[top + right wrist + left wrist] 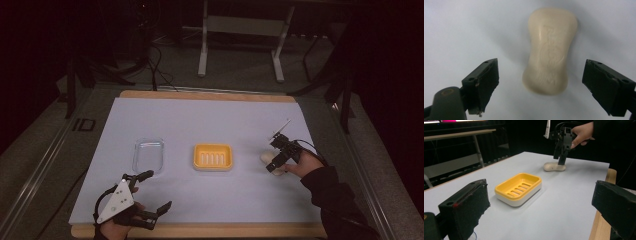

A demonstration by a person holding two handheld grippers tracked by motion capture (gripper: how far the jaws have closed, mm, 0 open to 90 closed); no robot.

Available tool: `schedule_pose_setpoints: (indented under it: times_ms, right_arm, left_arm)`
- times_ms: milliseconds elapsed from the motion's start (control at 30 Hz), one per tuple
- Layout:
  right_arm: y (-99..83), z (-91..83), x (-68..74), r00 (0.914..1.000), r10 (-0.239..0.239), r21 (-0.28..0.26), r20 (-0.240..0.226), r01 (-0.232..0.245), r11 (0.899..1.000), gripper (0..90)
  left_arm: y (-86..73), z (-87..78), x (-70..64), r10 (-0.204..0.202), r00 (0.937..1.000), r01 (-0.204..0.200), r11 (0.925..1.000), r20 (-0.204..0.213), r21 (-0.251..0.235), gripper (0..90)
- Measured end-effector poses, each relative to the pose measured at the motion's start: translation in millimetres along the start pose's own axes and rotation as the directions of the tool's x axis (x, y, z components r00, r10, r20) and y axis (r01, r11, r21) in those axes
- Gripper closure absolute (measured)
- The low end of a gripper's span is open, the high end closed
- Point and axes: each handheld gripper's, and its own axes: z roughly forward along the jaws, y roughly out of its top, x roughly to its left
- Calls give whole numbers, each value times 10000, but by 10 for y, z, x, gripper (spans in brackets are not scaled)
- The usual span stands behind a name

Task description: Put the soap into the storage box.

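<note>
The table lies under a pale sheet, with the yellow soap dish at its centre and a clear plastic lid to its left. Off to the right lies the cream soap bar, flat on the sheet. The right claw hangs over it, jaws wide and empty, straddling the bar's waist. Best to lower squarely and pinch that narrow middle. The left claw waits near the front edge, spread and empty.

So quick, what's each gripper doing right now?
Left gripper: open, holding nothing.
Right gripper: open, jaws either side of the soap bar, not gripping it.
</note>
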Motion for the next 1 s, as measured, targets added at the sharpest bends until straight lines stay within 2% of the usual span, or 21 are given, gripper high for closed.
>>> schedule_pose_setpoints:
  times_ms: [133,200,300,467,700,1000]
  right_arm:
    - [9,43,-38,10000,-43,-273,52,44,9996,157]
    - [11,75,-63,10000,36,-423,42,-34,9991,198]
    - [18,125,-102,9999,151,-427,27,-150,9990,208]
    - [24,215,-113,9995,149,-491,265,-136,9987,253]
    - [3,271,-135,9999,111,-871,107,-101,9961,334]
    - [31,323,-86,9991,-267,-607,341,288,9977,435]
  left_arm:
    - [0,0,1,-2,10000,2,10000,3,-2,12]
    - [0,0,0,3,10000,-3,10000,-10,6,11]
    - [1,-2,1,25,10000,-25,10000,-38,0,12]
    - [0,0,-1,18,10000,-18,10000,-32,14,11]
    - [0,1,-2,41,10000,-41,10000,-22,37,12]
    - [0,7,-3,47,10000,-47,10000,-14,65,11]
